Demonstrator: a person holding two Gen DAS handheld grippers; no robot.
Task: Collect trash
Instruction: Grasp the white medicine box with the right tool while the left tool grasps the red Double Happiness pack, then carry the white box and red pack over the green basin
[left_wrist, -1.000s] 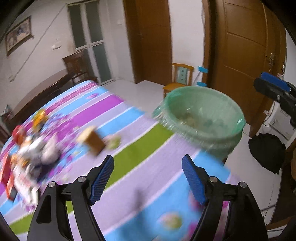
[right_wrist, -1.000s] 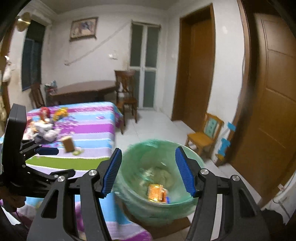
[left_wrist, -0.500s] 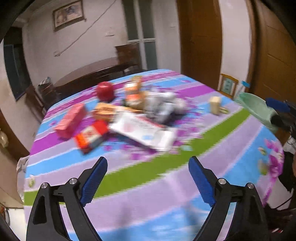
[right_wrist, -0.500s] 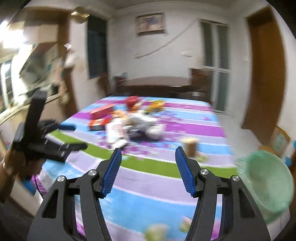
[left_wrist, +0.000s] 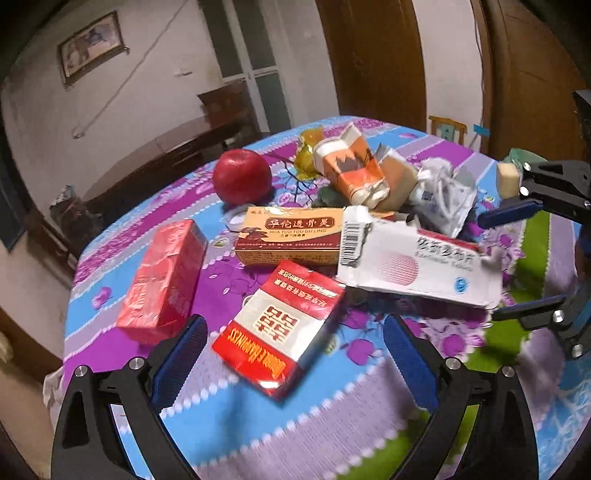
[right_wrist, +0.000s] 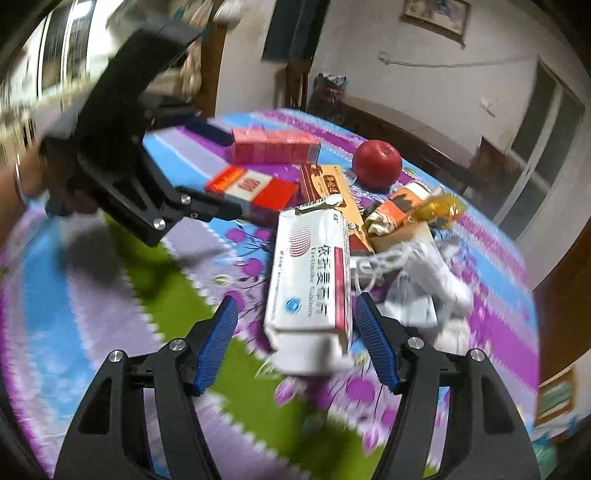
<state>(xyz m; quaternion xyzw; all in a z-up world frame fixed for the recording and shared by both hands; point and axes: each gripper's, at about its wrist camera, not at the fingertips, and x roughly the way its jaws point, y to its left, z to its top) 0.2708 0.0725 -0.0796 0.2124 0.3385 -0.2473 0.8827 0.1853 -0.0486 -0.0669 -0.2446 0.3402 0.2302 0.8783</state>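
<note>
A pile of trash lies on the striped tablecloth (left_wrist: 258, 417). In the left wrist view my left gripper (left_wrist: 295, 354) hovers over a red-and-white cigarette box (left_wrist: 280, 325). Its jaws are opening, and the box sits between them untouched. In the right wrist view my right gripper (right_wrist: 297, 343) straddles the near end of a torn white medicine box (right_wrist: 310, 280). Those jaws are opening too, with the pads clear of the box. The same white medicine box (left_wrist: 417, 266) lies to the right in the left wrist view, with the right gripper (left_wrist: 487, 269) beside it. The left gripper (right_wrist: 225, 171) shows at upper left.
Behind lie a pink box (left_wrist: 162, 277), an orange-brown medicine box (left_wrist: 291, 236), a red apple (left_wrist: 242, 175), a crushed orange carton (left_wrist: 351, 170), a white bag (left_wrist: 443, 195) and a yellow wrapper (right_wrist: 439, 210). A green bin (left_wrist: 517, 155) peeks past the table's far right edge.
Both grippers swung away from the green bin and came in low over the trash pile on the table. The left jaws spread wider; the right gripper rolled.
</note>
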